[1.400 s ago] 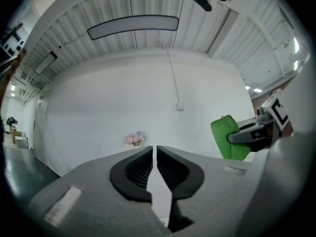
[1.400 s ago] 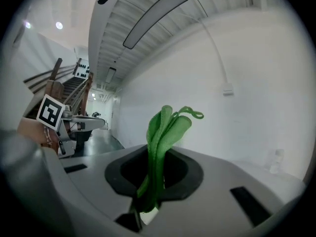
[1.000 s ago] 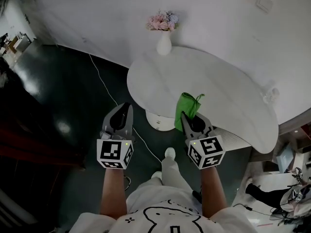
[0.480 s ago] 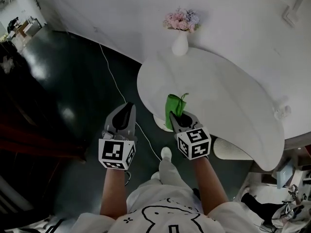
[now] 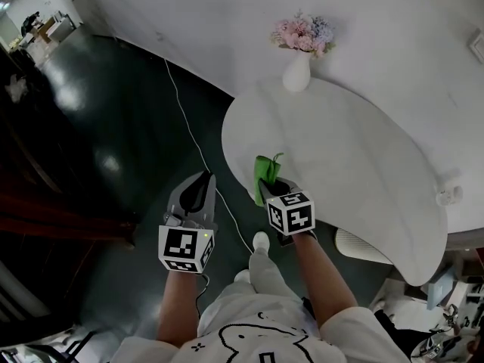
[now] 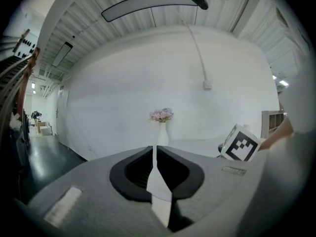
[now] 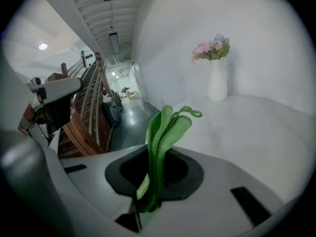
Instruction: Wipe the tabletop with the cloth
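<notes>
Right gripper (image 5: 271,187) clamped on folded green cloth (image 5: 263,174), held at near edge of table (image 5: 363,165); contact unclear. Left gripper (image 5: 200,184) closed, empty, off table. Likely most wiping left.

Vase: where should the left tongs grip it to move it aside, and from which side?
Probably the narrow neck of the vase, coming level from the near side: it stands upright, flowers cover the top and the wall is behind. The left tongs are shut, so open them first.
</notes>
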### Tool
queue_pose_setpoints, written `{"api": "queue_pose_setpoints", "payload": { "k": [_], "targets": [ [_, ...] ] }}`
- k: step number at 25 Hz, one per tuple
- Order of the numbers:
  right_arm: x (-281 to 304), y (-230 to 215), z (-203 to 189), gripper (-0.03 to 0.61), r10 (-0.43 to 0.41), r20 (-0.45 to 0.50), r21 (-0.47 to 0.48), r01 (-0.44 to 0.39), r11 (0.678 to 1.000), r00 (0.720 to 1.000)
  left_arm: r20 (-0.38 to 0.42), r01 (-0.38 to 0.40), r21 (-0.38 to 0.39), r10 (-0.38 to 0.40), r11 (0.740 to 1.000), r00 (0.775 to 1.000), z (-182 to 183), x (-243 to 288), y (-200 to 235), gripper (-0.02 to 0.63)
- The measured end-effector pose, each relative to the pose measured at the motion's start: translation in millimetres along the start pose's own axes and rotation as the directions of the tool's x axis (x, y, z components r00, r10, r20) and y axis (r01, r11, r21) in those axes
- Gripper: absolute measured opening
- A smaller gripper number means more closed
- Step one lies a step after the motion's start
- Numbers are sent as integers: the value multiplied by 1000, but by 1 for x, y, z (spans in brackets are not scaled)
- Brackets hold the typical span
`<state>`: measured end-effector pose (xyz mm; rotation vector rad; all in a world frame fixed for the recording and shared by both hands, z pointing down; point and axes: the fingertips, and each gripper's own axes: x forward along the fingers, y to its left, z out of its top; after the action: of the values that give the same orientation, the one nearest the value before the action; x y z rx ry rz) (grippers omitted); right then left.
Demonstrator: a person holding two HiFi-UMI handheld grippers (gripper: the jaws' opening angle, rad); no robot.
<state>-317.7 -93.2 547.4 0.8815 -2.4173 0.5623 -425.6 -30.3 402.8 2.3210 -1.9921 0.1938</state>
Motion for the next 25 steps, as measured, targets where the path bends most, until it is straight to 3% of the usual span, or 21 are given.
{"api": "queue_pose_setpoints", "payload": {
  "k": [7, 16, 25],
  "targets": [
    [33, -10, -23, 48, 12, -151, 80, 0, 997, 988, -23, -13, -1, 13, 1000, 1000, -6, 6, 5, 21],
    [53, -20, -34, 48, -112, -259, -94, 91, 991, 959, -39, -10, -6, 10, 1000, 999, -14, 9, 4, 21],
    [47, -34, -35, 46, -144, -259, -101, 121, 987, 955, -35, 13, 3, -13, 1000, 999, -11, 0, -8, 21]
  ]
}}
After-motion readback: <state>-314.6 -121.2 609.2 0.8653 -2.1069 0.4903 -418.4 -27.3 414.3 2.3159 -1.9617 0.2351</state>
